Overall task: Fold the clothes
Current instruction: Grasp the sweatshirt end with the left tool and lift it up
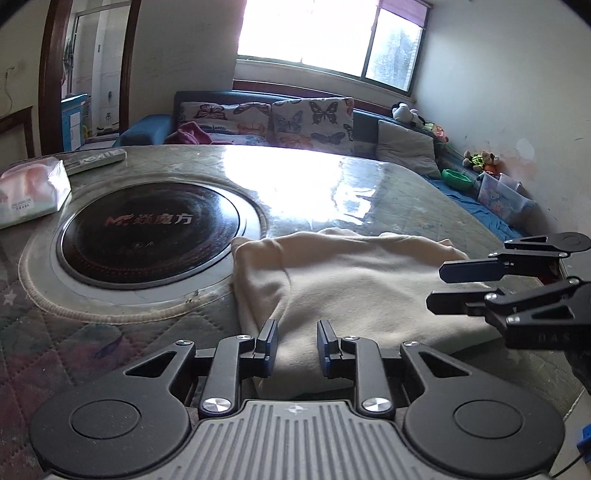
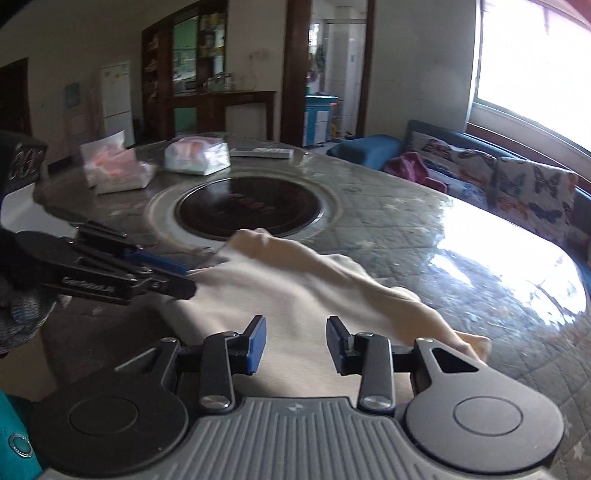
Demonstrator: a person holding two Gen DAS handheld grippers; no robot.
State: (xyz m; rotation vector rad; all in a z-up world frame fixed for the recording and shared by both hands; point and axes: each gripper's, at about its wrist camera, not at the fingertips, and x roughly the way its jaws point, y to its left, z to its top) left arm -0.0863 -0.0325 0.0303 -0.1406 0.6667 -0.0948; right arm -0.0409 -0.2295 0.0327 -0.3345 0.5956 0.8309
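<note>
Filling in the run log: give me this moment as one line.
task: fold clothes | cream garment flat on table | left gripper open, above near edge | right gripper open, empty

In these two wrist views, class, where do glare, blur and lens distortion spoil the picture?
Left wrist view: the window is blown out and its glare whitens the table; edges bow from the fisheye. Right wrist view: glare again on the table, and the cream garment looks motion-blurred.

Each tool has black linkage arms with silver screws, round black discs at the lower corners and a ribbed grey housing at bottom centre. The left tool [image 1: 296,345] and right tool [image 2: 296,341] carry blue-edged pads. A grey knit glove [image 2: 20,314] shows at far left.
</note>
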